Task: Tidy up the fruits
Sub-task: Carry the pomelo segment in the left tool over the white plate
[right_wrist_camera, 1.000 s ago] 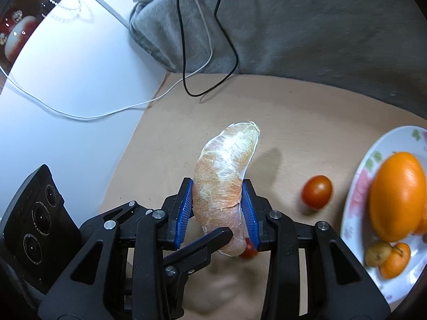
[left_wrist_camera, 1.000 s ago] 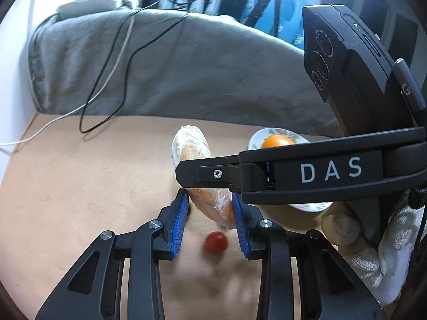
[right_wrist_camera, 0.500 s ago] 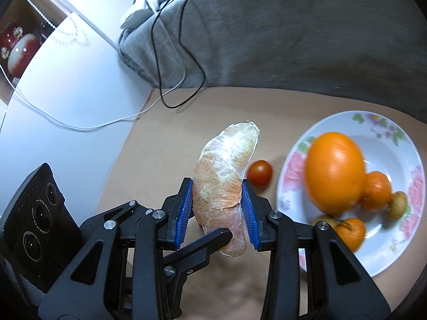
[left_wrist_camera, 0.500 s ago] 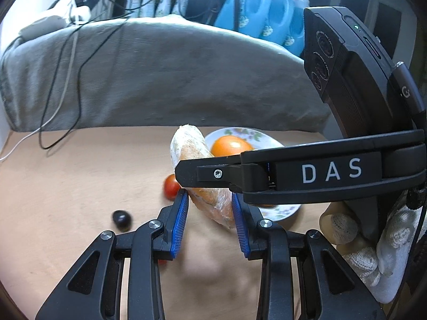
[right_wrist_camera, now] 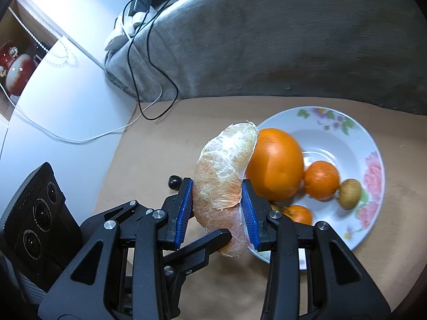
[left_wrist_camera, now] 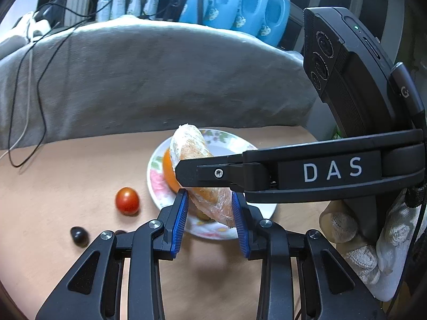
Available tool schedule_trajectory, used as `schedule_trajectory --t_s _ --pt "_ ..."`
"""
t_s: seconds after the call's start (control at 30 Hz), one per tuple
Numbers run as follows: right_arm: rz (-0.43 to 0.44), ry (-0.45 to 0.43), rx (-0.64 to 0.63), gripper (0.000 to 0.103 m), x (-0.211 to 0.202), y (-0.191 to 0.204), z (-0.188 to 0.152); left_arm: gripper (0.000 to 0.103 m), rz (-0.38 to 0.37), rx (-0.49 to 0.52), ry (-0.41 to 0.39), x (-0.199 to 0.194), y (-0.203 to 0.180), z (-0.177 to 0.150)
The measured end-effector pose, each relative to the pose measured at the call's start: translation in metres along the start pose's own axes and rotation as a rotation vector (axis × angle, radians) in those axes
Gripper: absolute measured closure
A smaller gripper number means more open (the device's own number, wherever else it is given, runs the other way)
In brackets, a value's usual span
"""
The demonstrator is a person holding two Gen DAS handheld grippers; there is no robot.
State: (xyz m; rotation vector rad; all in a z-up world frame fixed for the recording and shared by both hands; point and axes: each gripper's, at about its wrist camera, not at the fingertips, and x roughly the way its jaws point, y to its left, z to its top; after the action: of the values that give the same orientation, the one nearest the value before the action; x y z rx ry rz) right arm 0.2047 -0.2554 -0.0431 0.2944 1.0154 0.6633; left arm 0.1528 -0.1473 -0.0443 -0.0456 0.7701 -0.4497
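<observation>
A plastic-wrapped orange fruit segment (right_wrist_camera: 221,176) stands tilted between the blue pads of my right gripper (right_wrist_camera: 217,208), which is shut on its middle. My left gripper (left_wrist_camera: 210,213) is shut on the segment's lower end (left_wrist_camera: 216,202); its finger (right_wrist_camera: 210,240) shows under the segment in the right wrist view. The segment hangs over the near-left rim of a flowered white plate (right_wrist_camera: 371,160). On the plate lie a large orange (right_wrist_camera: 275,162), two mandarins (right_wrist_camera: 321,178) and a small brown fruit (right_wrist_camera: 349,193). A cherry tomato (left_wrist_camera: 127,200) and a dark grape (left_wrist_camera: 79,236) lie on the tan table left of the plate.
A grey blanket (left_wrist_camera: 160,80) with black and white cables (right_wrist_camera: 149,80) bounds the table at the back. Blue detergent bottles (left_wrist_camera: 248,2) stand behind it. A white surface (right_wrist_camera: 66,93) lies beyond the table's left edge. A gloved hand (left_wrist_camera: 360,240) holds the right gripper.
Both grippers have carried the wrapped segment rightward from the bare table to over the plate's edge. The tomato and the dark grape have slid left in view. Both grips are unchanged.
</observation>
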Motion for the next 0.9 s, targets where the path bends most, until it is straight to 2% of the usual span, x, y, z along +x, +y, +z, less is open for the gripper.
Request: schedule_trajectory --t_s 0.53,0.8,0.9 --pt "-0.021 -0.047 0.107 0.065 -0.027 -0.056 -0.001 0.071 -0.042 0.036 0.025 0.041 -0.038 0.014" --pt "-0.036 -0.085 0.148 0.065 -0.039 -0.077 0.002 0.071 -0.056 0.058 0.027 0.046 -0.050 0.020" --pt "-0.066 -0.112 0.139 0.065 -0.045 -0.078 0.003 0.071 -0.054 0.065 0.031 0.044 -0.050 0.018"
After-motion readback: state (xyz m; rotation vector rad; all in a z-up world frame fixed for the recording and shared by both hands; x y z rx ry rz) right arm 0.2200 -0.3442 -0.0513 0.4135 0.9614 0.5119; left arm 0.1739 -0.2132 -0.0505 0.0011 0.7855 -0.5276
